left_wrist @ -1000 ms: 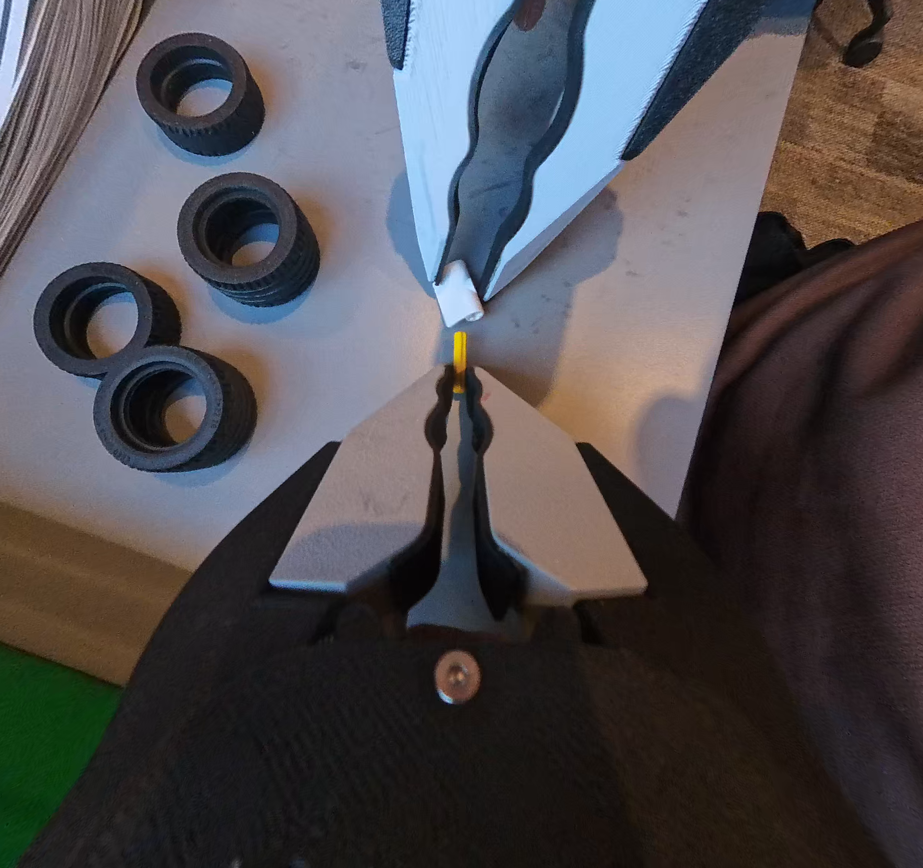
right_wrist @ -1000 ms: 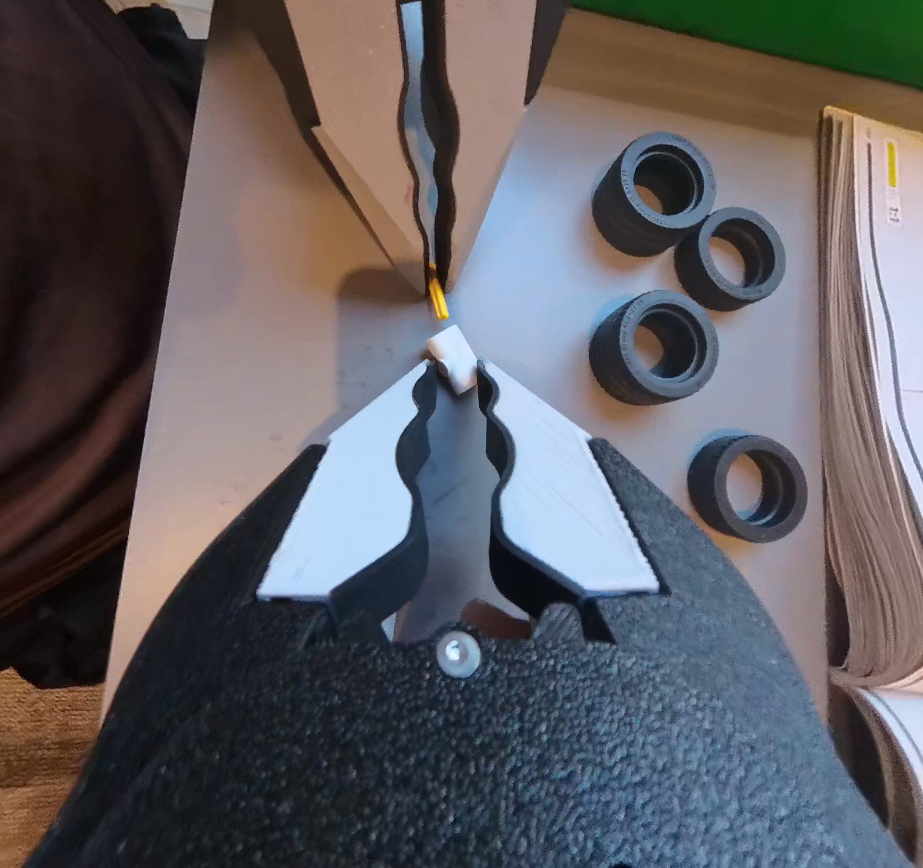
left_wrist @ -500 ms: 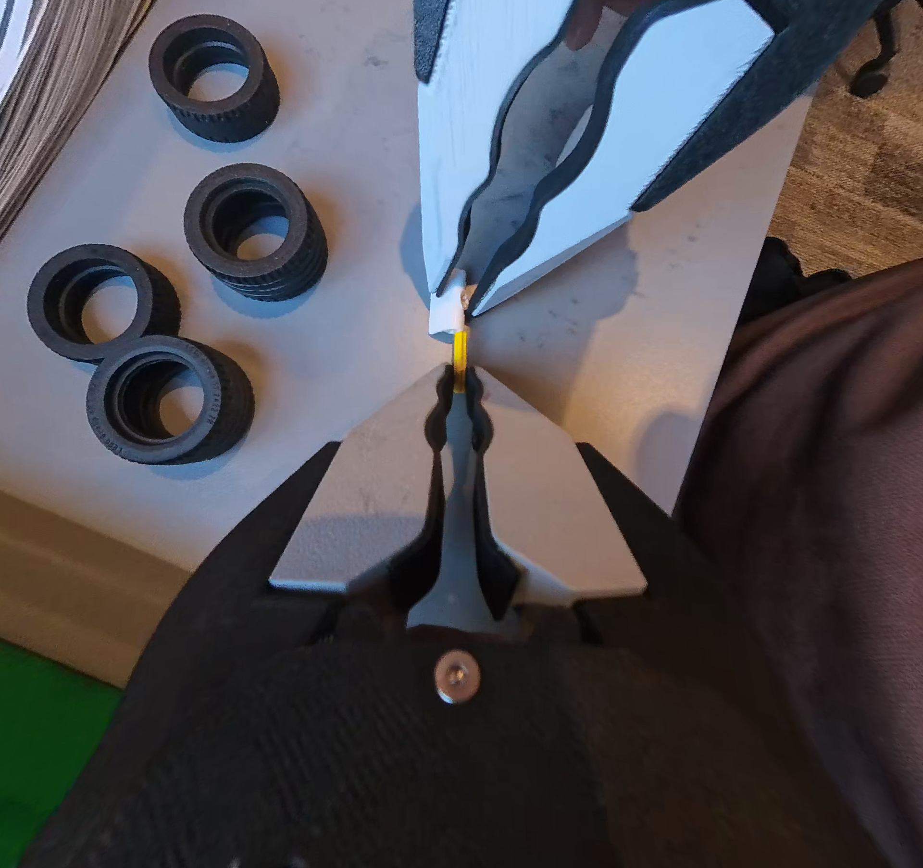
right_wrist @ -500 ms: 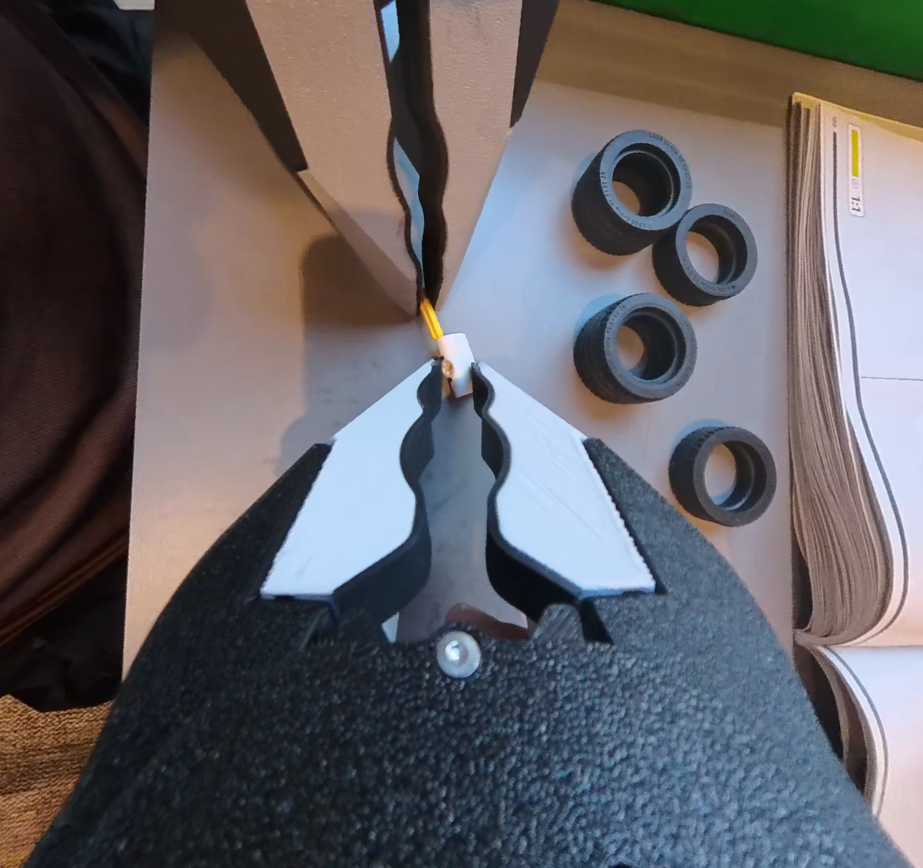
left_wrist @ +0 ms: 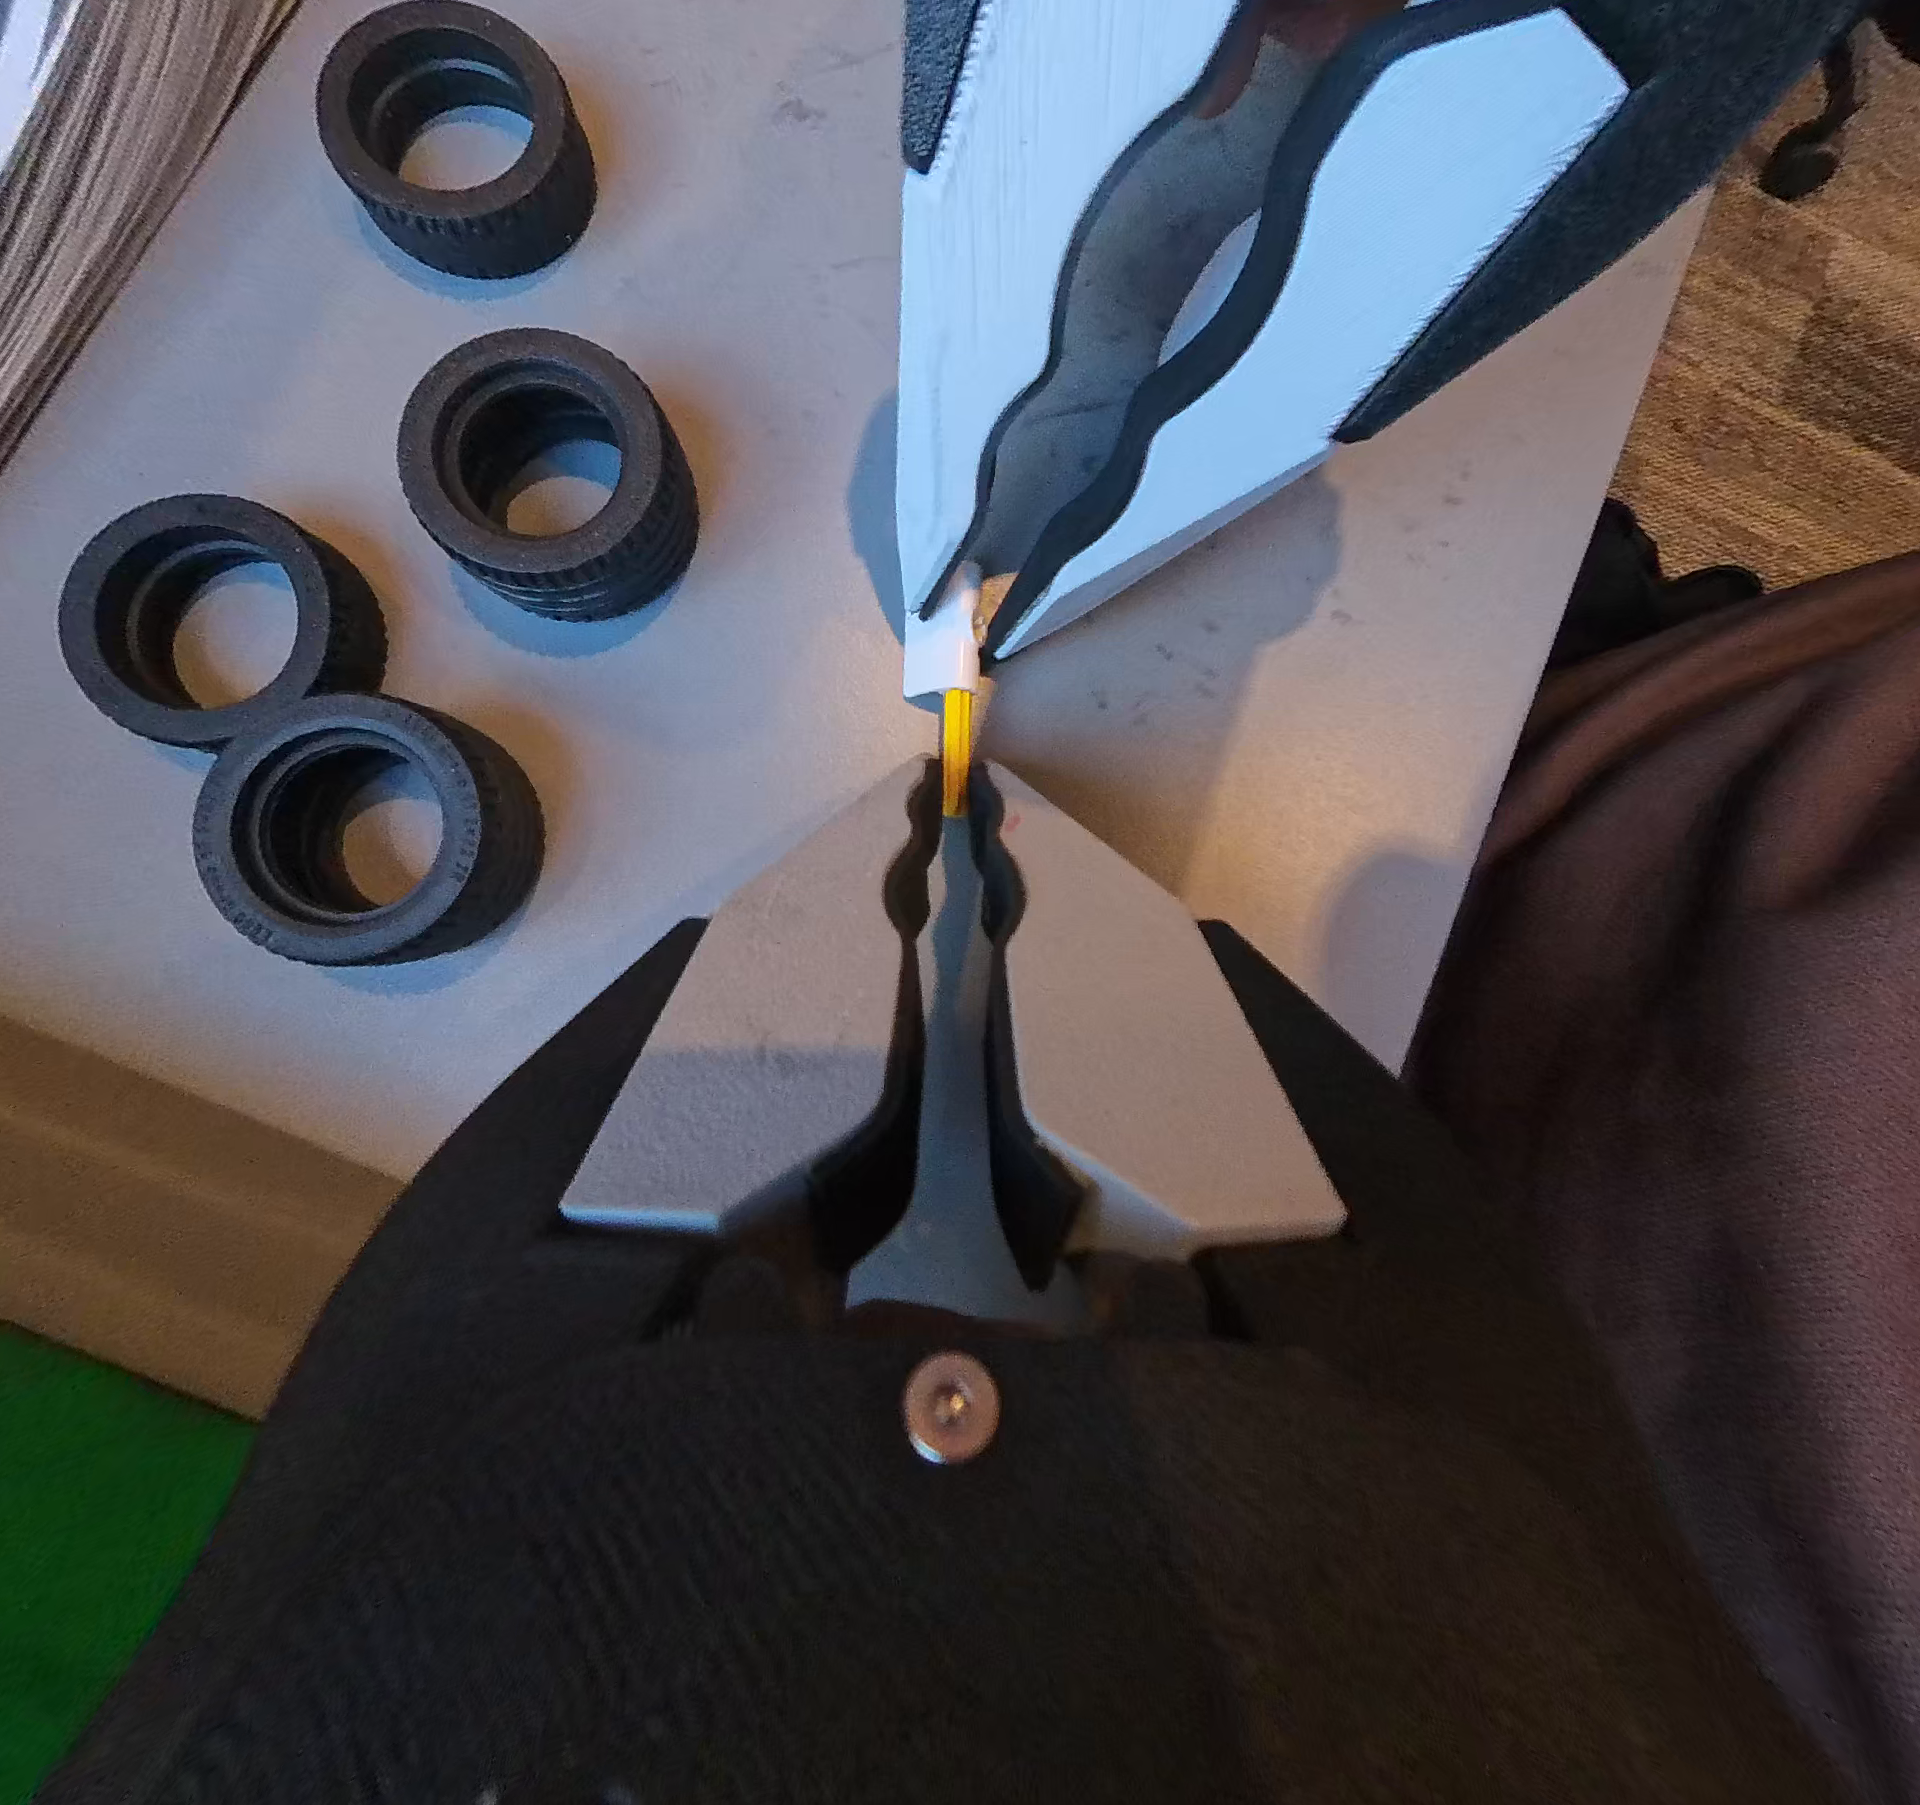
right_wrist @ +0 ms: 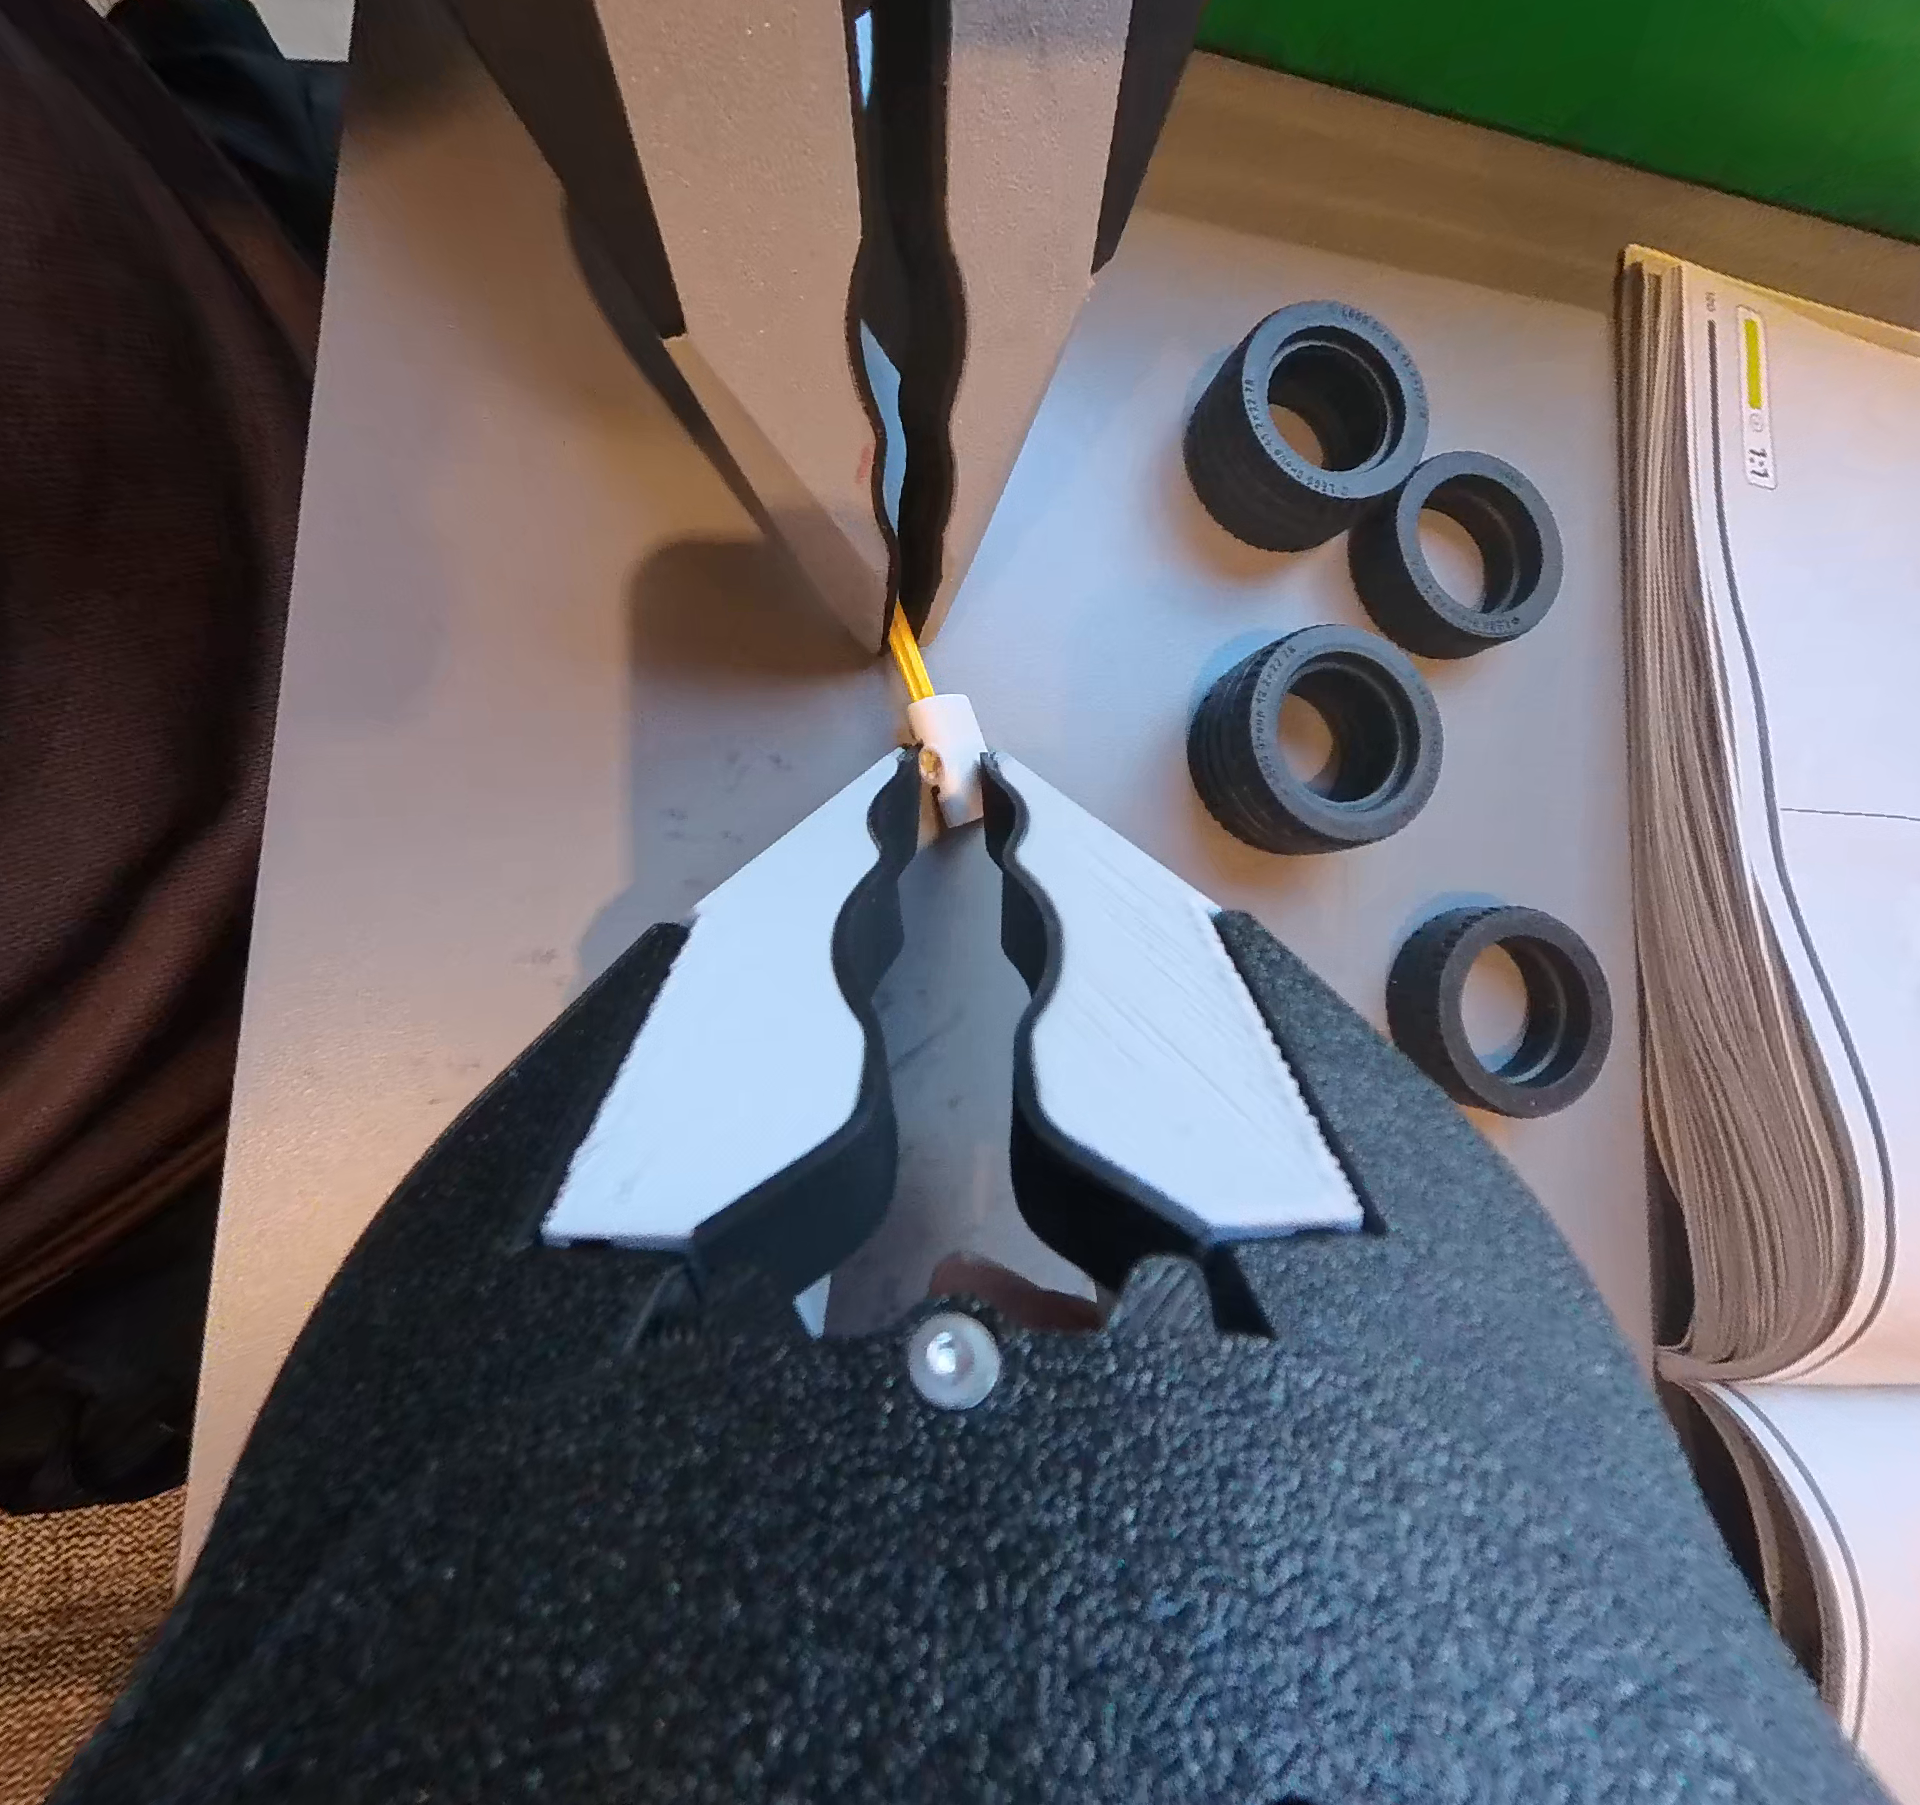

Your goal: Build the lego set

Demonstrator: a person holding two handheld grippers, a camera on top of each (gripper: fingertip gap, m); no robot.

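Pushing the yellow axle (left_wrist: 954,756) into the white connector (left_wrist: 943,652) is judged to be the step in hand, and it is best done with both parts kept on one straight line. The left gripper (left_wrist: 954,776) is closed down to a thin slit on the axle, which projects straight ahead from between its fingertips. Directly ahead of it, tip to tip, the right gripper (right_wrist: 948,787) is nearly closed on the connector, which is pinched at its near end, with its far end pointing ahead toward the axle (right_wrist: 912,666). In the right wrist view the axle tip is seen at the mouth of the connector (right_wrist: 943,745); how deep it sits cannot be told.

Both parts are held above the table (left_wrist: 1226,633), just ahead of each gripper's fingertips. Four black tyres (left_wrist: 545,477) lie on the table off to the left of the left gripper and to the right of the right gripper, well apart from the join. An instruction booklet (right_wrist: 1766,820) lies beyond the tyres (right_wrist: 1314,737), farther right of the right gripper.

The axle appears slightly angled against the connector's bore in the right wrist view, so a small correction is advised before pressure is applied. The push should be made slowly along the axle's length, with both grips kept firm; a slender axle held only at its end is likely to pivot or slip if it is forced off-axis.
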